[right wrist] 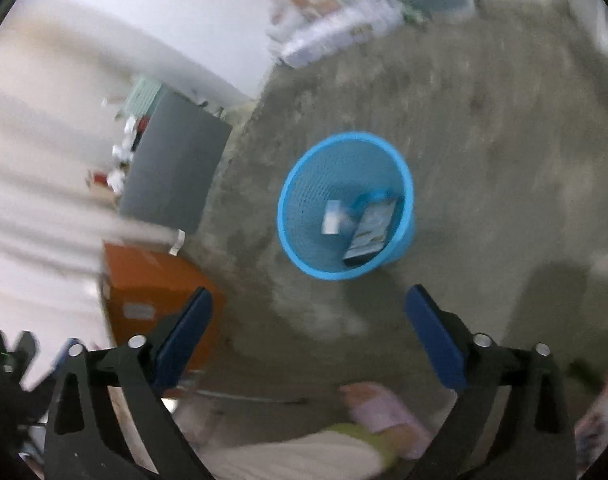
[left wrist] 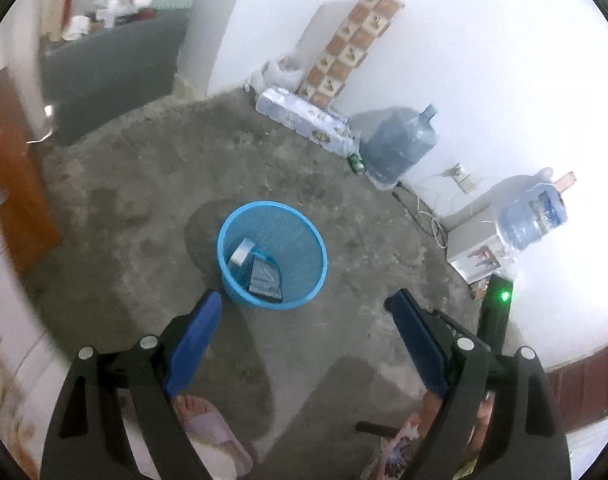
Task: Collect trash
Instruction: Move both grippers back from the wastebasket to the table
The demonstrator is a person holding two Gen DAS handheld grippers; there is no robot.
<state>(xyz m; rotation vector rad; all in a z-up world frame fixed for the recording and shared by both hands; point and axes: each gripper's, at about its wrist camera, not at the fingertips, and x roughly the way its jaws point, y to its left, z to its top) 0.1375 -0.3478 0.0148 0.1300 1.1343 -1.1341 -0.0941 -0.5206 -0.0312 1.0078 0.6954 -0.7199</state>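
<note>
The left wrist view is sharp, with overexposed glare on the white wall (left wrist: 484,60) at two o'clock. The right wrist view is motion-blurred everywhere; edges bend.

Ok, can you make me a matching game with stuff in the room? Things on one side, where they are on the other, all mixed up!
Things:
1. dark box
2. water jug
3. left gripper
4. tall patterned carton

Places or states:
A. open and empty, above the floor
B. standing against the white wall
C. inside the blue basket
D. on the floor by the wall, beside a green can

Pairs: 1-C, 2-D, 3-A, 4-B
</note>
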